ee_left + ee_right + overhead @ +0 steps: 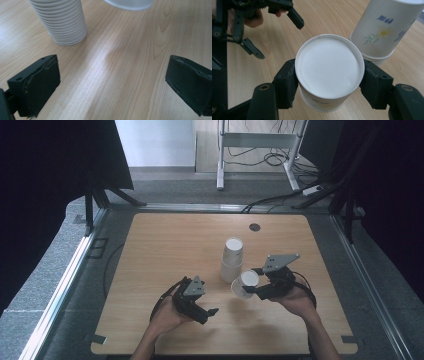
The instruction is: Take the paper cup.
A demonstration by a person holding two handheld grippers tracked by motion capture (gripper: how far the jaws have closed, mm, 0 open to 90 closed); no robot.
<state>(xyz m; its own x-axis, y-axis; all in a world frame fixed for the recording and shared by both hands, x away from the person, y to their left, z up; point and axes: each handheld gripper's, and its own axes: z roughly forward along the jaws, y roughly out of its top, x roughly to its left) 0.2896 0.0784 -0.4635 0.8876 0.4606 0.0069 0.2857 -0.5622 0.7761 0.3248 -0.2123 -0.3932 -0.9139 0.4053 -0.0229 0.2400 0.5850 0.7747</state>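
At the near edge of the wooden table (150,250), the person's two hands entered from six o'clock in the high view. The left gripper (212,312) sat at about seven o'clock of the table's centre, held low over the wood, its jaws standing wide apart with nothing between them. In the left gripper view the two black jaws framed bare tabletop.

The right gripper (247,289) lay at roughly four o'clock of the table's centre, just beyond the left one and to its right. Its jaws were clamped on a single white paper cup (245,284), bottom up, one pad pressed to each side of the cup wall. The right gripper view showed the cup (329,67) from above its closed base, with faint print on the wall below the pads. The cup appeared clear of the tabletop, though the contact could not be confirmed.

Immediately beyond the held cup, at about eleven o'clock from it, stood a stack of inverted paper cups (232,260), upright on the table. The held cup was just beside the stack's lower part; whether they touched could not be told. The stack's top cup bore a flower print and blue lettering (384,27). The left gripper view showed the ribbed rims of the stack (62,22) at eleven o'clock.

At the far edge, at twelve o'clock, a dark round grommet (255,227) sat in the tabletop.
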